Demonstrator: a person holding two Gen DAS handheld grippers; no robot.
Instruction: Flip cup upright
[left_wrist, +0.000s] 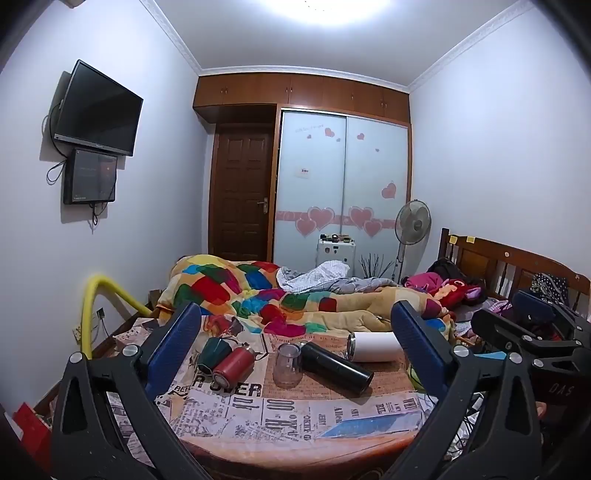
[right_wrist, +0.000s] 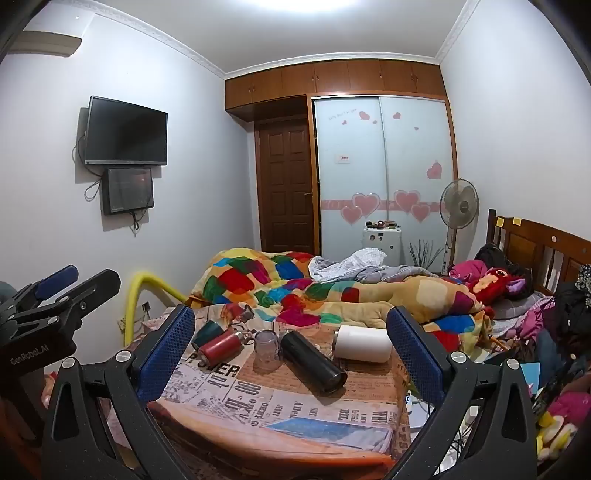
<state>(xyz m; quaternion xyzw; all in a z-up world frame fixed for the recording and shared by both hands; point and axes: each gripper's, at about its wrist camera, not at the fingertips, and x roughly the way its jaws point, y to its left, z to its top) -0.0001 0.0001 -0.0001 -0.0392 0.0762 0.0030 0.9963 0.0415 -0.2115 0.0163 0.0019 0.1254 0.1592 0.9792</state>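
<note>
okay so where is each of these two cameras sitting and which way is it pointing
Left wrist: on the left gripper, facing across the newspaper-print table toward the bed and wardrobe; its blue fingers spread wide, right gripper at the right edge.
Right wrist: on the right gripper, same heading from slightly rightward; open fingers, left gripper at left.
Shared: clear cup mouth-down, black flask lying beside it.

My left gripper (left_wrist: 295, 325) gapes wide at frame bottom. Between its fingers, mid-frame: a clear cup (left_wrist: 287, 364) mouth-down, touching a black flask (left_wrist: 336, 365) lying on the newsprint cloth (left_wrist: 258, 410).
</note>
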